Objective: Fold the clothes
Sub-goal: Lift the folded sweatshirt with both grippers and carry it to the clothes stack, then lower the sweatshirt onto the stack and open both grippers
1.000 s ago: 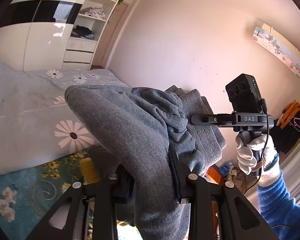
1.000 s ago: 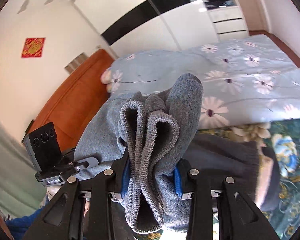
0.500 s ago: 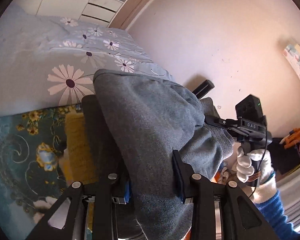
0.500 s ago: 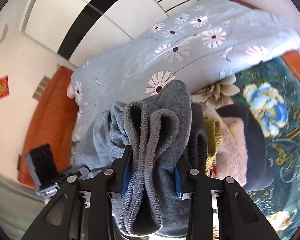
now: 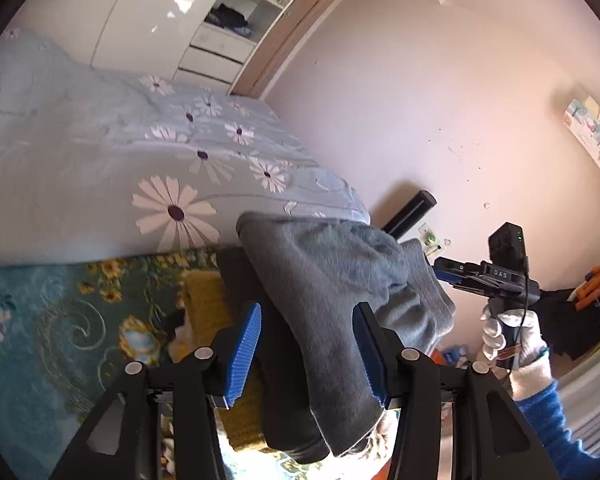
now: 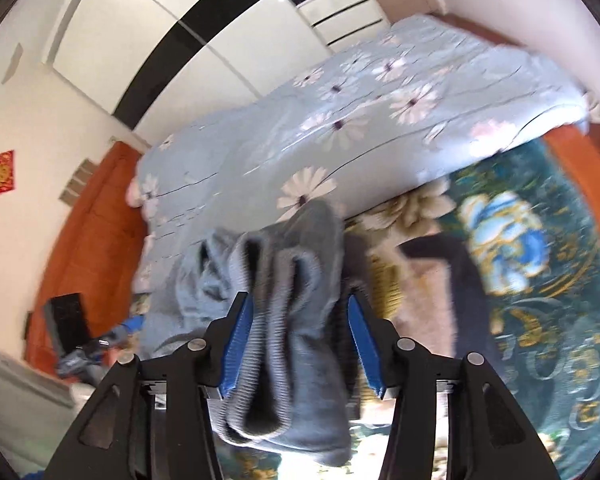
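Note:
A folded grey sweater [image 5: 340, 288] lies between the blue pads of my left gripper [image 5: 308, 344], whose jaws stand open around it. In the right wrist view the same grey sweater [image 6: 284, 312], with its ribbed hem folds, sits between the open jaws of my right gripper [image 6: 300, 344]. The sweater rests over a stack of folded clothes: a dark one [image 5: 244, 280], a yellow knit [image 5: 204, 300], and a pink fluffy one [image 6: 424, 312]. The other gripper and its gloved hand show in the left wrist view [image 5: 500, 280].
The stack sits on a teal flowered bedspread [image 6: 540, 280]. A pale blue daisy quilt [image 5: 100, 152] lies behind it. A white wardrobe with shelves and drawers [image 5: 204, 40] stands beyond. An orange wooden headboard [image 6: 92, 216] is at the left in the right wrist view.
Both grippers have opened and let go of the grey sweater, which has dropped lower onto the stack. The cameras have tilted back up toward the wardrobe.

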`<state>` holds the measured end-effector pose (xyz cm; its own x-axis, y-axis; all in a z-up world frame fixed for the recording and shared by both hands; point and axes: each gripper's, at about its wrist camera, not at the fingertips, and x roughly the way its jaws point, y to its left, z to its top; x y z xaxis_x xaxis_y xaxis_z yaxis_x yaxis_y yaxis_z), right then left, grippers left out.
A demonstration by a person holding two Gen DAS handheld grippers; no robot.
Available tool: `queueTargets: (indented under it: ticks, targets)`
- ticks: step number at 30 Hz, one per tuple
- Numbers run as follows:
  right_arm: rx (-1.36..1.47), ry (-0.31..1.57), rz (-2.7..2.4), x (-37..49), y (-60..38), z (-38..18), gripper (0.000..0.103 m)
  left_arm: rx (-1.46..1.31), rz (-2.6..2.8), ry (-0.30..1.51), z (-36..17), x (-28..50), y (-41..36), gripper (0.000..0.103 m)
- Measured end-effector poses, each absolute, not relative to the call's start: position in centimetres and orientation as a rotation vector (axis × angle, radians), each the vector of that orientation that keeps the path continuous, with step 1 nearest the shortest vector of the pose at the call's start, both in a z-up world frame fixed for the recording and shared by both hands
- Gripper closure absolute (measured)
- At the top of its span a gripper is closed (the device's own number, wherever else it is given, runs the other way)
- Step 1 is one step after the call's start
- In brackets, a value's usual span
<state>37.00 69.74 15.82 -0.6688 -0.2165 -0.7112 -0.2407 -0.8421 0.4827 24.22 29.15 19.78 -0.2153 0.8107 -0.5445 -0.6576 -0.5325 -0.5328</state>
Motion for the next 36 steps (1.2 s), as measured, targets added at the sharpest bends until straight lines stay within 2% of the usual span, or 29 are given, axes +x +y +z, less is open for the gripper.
queueTargets:
  ticks: [2, 5, 10, 16, 22, 29, 32, 36]
  targets:
    - [-1.207, 0.707, 2.698, 37.3, 68.7, 18.1, 0.052, -0.942, 1.919, -0.171, 21.3, 24.9, 30.7, 0.05]
    - [-1.186, 0.561, 2.859, 36.3, 64.1, 20.2, 0.052, -0.867, 1.925, -0.026, 22.1, 27.2, 34.2, 0.049]
    - [-1.331, 0.186, 2.938, 34.9, 58.4, 18.6, 0.052, -0.803, 1.908, 0.207, 19.8, 31.1, 37.3, 0.049]
    - [-1.354, 0.27, 2.857, 35.1, 60.4, 14.3, 0.051, -0.861, 1.891, 0.273, 15.4, 31.3, 38.6, 0.045]
    - [-1.357, 0.358, 2.826, 34.7, 61.1, 11.4, 0.038, -0.864, 1.882, 0.276, 14.8, 31.5, 39.3, 0.043]
    - [-1.312, 0.367, 2.84, 35.2, 60.5, 13.8, 0.036, -0.875, 1.896, 0.221, 16.3, 31.3, 38.1, 0.042]
    - [-1.197, 0.391, 2.908, 37.5, 59.0, 16.6, 0.035, -0.861, 1.918, 0.189, 16.9, 31.8, 36.0, 0.03]
    - [-1.161, 0.338, 2.954, 40.8, 55.7, 16.9, 0.034, -0.875, 1.961, 0.114, 16.0, 32.6, 33.3, 0.023]
